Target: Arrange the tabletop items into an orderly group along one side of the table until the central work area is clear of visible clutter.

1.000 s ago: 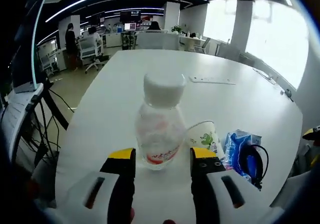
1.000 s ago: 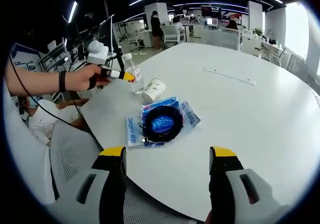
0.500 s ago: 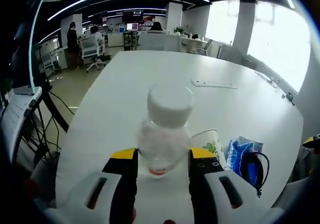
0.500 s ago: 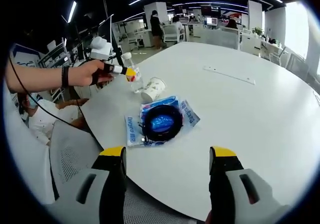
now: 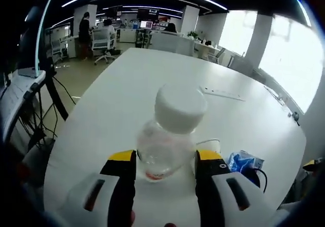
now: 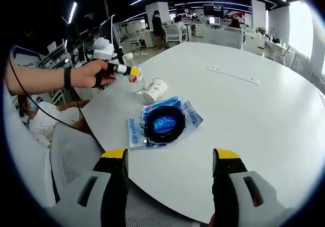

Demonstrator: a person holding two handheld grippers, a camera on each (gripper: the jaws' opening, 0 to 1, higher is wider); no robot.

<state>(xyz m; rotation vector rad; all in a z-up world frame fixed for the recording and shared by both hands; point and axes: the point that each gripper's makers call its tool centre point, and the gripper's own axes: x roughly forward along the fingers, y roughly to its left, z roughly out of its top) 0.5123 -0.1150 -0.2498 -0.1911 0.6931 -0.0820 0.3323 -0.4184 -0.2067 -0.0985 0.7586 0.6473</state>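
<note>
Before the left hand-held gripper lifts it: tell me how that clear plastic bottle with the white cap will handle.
The clear plastic bottle with the white cap looks nearly empty, so it is probably light and thin-walled, likely to dent under a hard squeeze. It is tall and narrow, so it may tip if nudged. The left hand-held gripper has a jaw on each side of its round, smooth body, which could slip or twist.

In the left gripper view, the clear bottle [image 5: 170, 135] sits between the yellow-tipped jaws and blocks the way straight ahead at 12 o'clock. A paper cup [image 5: 216, 147] and a blue packet [image 5: 242, 163] crowd the 3 o'clock side. From 9 to 11 o'clock the white table [image 5: 127, 90] is bare. In the right gripper view, the blue packet [image 6: 163, 122] with a black cable coil [image 6: 165, 123] lies at 11 o'clock. From 12 to 3 o'clock there is wide free room, past a thin white strip [image 6: 232, 76] far off.
</note>
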